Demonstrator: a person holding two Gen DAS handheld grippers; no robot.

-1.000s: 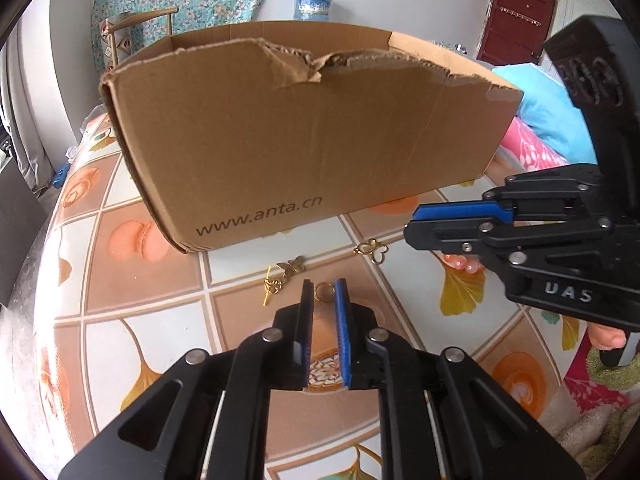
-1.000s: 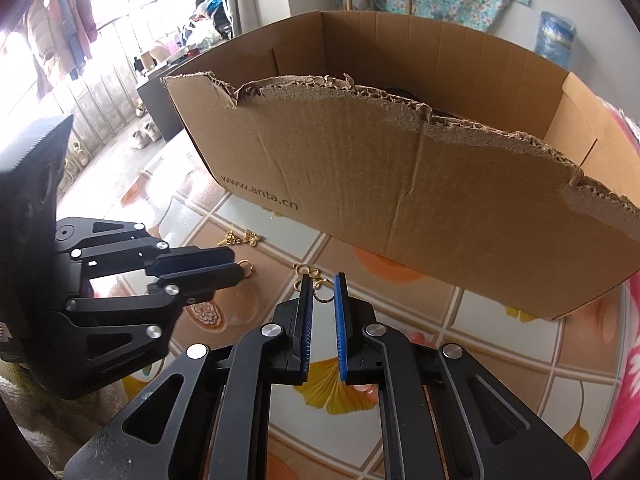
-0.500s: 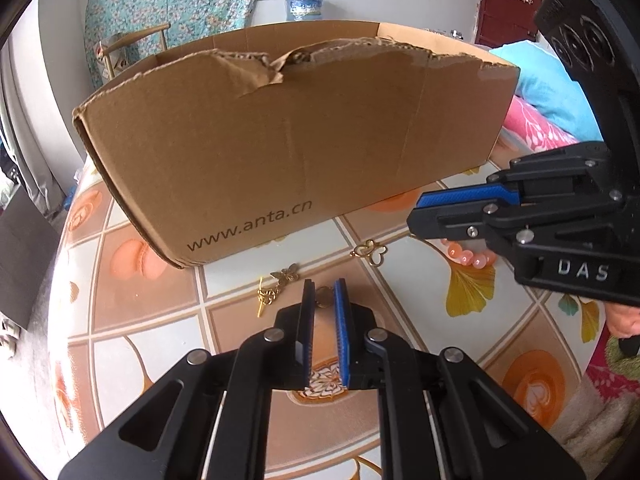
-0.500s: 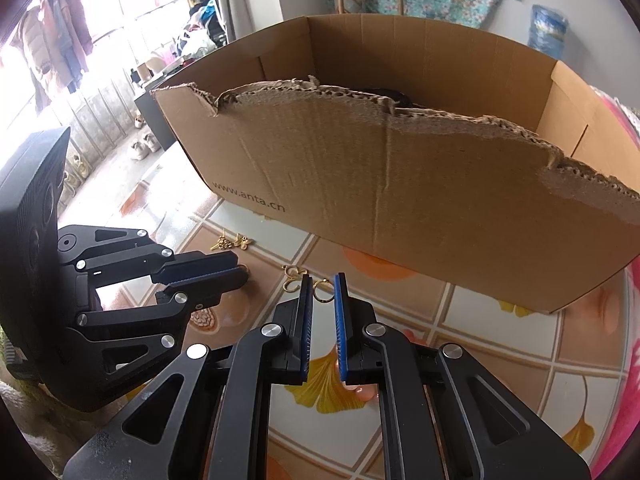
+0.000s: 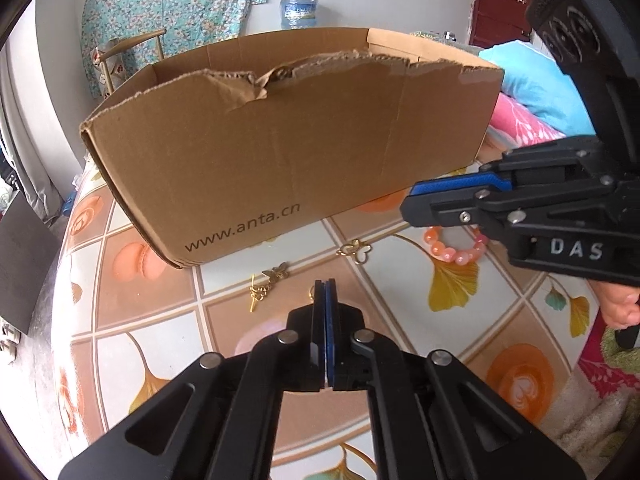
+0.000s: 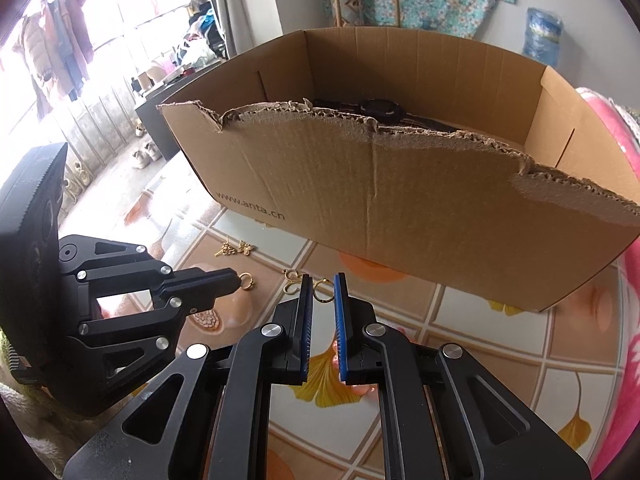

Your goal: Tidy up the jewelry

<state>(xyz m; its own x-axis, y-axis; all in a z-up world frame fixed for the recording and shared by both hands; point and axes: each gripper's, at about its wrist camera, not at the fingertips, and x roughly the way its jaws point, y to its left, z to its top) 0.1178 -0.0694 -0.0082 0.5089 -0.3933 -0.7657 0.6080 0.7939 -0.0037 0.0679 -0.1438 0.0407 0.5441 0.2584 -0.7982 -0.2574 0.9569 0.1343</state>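
Peach-and-leaf patterned tablecloth, curtained room

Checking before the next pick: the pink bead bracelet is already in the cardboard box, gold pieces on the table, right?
No: the pink bead bracelet lies on the table in front of the cardboard box, not in it; the left wrist view shows it. The gold pieces are on the table.

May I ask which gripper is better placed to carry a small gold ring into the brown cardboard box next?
Left, probably: the left gripper is shut, apparently pinching a small gold ring at its tip. The right gripper stands open around a second gold ring.
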